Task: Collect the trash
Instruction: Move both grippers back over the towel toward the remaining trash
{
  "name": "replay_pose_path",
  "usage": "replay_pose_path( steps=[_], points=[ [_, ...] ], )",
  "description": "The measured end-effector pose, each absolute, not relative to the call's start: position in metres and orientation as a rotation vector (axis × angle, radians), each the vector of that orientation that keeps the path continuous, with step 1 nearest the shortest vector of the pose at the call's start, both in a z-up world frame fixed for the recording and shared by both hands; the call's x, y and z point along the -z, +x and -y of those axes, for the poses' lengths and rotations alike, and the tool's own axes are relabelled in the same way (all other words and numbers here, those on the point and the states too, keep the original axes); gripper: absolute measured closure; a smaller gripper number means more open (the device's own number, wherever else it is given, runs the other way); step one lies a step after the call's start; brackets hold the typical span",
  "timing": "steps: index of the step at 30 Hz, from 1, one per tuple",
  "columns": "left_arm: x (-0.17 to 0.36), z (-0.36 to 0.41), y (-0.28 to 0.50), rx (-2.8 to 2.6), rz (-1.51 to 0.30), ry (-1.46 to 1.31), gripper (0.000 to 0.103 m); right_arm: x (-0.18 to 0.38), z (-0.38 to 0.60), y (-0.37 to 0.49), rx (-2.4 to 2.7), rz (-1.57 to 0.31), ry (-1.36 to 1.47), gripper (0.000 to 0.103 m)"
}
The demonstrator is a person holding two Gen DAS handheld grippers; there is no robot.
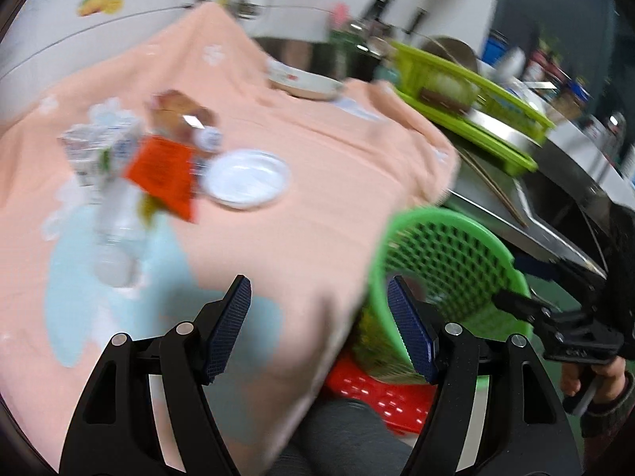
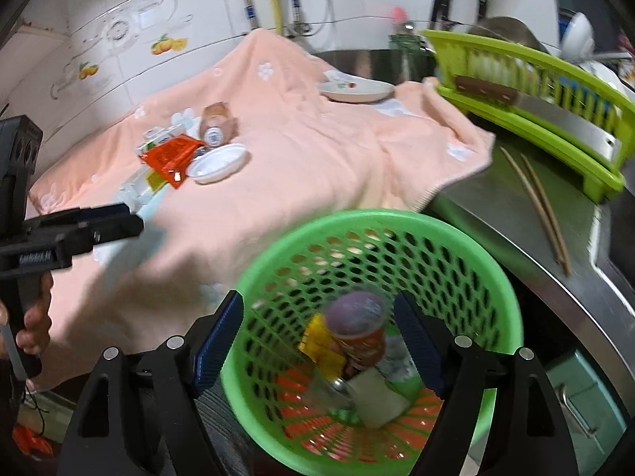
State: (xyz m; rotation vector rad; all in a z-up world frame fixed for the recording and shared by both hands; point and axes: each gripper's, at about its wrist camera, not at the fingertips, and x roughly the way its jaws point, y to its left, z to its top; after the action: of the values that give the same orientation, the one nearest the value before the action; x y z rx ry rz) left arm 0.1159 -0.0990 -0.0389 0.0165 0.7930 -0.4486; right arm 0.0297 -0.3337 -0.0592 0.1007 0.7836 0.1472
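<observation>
A green mesh basket [image 2: 496, 301] sits below the table's edge and holds a red cup [image 2: 363, 337], a yellow wrapper [image 2: 321, 345] and other trash. My right gripper [image 2: 319, 341] is open and empty right above the basket. My left gripper [image 1: 319, 329] is open and empty over the table's front edge, with the basket [image 1: 456, 254] to its right. On the peach cloth [image 1: 317, 182] lie an orange-red wrapper [image 1: 162, 174], a clear plastic bottle [image 1: 115, 230], a crumpled carton [image 1: 95, 146], a brown packet [image 1: 178, 109] and a white lid [image 1: 246, 178].
A white plate [image 2: 357, 89] lies at the cloth's far edge. A lime dish rack [image 2: 535, 91] stands at the right on the steel counter, with two chopsticks [image 2: 535, 202] before it. A red stool [image 1: 377, 392] is under the basket. Tiled wall behind.
</observation>
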Motion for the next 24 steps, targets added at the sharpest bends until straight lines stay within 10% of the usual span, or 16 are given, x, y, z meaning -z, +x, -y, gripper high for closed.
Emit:
replay_pose_path(
  steps=[24],
  points=[
    [0.068,0.011,0.238,0.158,-0.889,0.068,0.028,0.038,0.258,0.085,-0.305,-0.774,0.035,0.027]
  ],
)
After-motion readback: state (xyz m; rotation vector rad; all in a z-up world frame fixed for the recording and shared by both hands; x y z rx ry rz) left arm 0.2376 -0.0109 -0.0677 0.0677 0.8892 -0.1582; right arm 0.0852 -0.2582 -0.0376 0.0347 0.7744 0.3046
